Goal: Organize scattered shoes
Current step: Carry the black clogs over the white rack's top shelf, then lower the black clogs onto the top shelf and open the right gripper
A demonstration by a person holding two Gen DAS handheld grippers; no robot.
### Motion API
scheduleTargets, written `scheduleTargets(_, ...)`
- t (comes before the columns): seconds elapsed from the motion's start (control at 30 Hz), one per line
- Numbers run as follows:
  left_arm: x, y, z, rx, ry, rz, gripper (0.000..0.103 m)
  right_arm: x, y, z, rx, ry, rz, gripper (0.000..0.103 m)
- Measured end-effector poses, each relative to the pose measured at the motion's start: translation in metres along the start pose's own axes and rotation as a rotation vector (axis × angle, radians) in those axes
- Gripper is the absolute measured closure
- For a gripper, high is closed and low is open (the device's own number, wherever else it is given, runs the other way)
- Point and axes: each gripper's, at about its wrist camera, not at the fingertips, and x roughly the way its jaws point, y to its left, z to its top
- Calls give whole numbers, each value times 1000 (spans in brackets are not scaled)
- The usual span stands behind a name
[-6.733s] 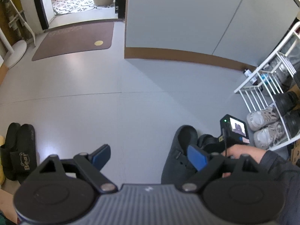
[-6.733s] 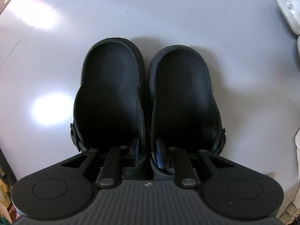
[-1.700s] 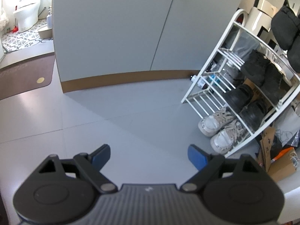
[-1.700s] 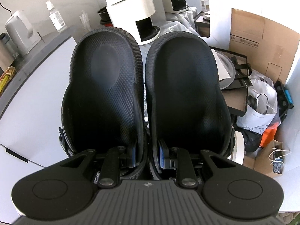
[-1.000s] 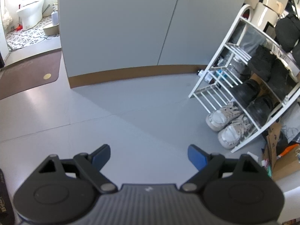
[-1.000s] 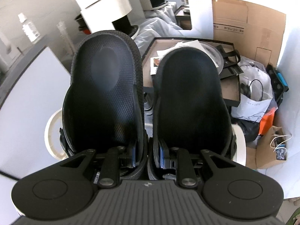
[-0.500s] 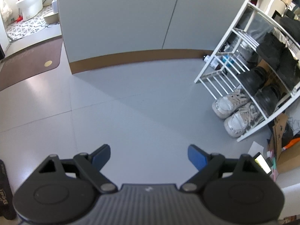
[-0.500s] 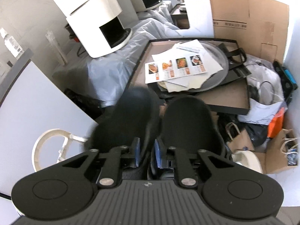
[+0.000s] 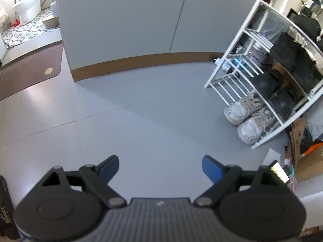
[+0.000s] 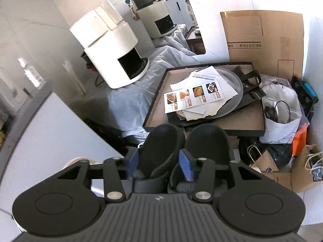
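- The right gripper [image 10: 159, 164] has its jaws just parted to a middling gap; the left black clog [image 10: 161, 141] lies between the blue pads, with no clear squeeze on it.
- Both clogs point away toward 12 o'clock, the right clog [image 10: 208, 141] just beside at 1 o'clock, apparently set on the rack top.
- The left gripper [image 9: 159, 166] gapes wide, empty, over the floor [image 9: 151, 111].
- The white shoe rack [image 9: 260, 80] sits at its 2 o'clock, so the right hand is nearer.

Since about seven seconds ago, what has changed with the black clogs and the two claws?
The right claw lifted the pair of black rubber clogs off the floor onto the white rack's top; its jaws have just been opening, left clog loose between them. The left claw stayed open, empty.
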Motion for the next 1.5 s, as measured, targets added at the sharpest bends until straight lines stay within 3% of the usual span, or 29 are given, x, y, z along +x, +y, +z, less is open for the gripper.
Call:
scheduleTargets(0.17,-17,0,-1,19,-19,-18,12,-55,9,-9,-36,-5,-56,32)
scheduleTargets(0.23,-28,-1,-2,28,-39,-27,12,-82,14,-15,-44,-9,-59,17)
scheduleTargets(0.33,-37,0,-4,25,-55,-43,12,-117,21,-24,-76,-14,-66,4)
scheduleTargets(0.67,-57,-20,-16,70,-88,-77,9,-172,10,-92,-152,30,-118,2)
scheduleTargets(0.83,-72,-30,-21,110,-122,-84,8,-186,-7,-125,-215,23,-95,2)
scheduleTargets(1.07,-92,-24,-28,50,-164,-113,7,-206,-15,-161,-288,10,-91,2)
scheduleTargets(1.5,-105,-25,-34,-2,-204,-150,6,-228,-24,-206,-372,-2,15,2)
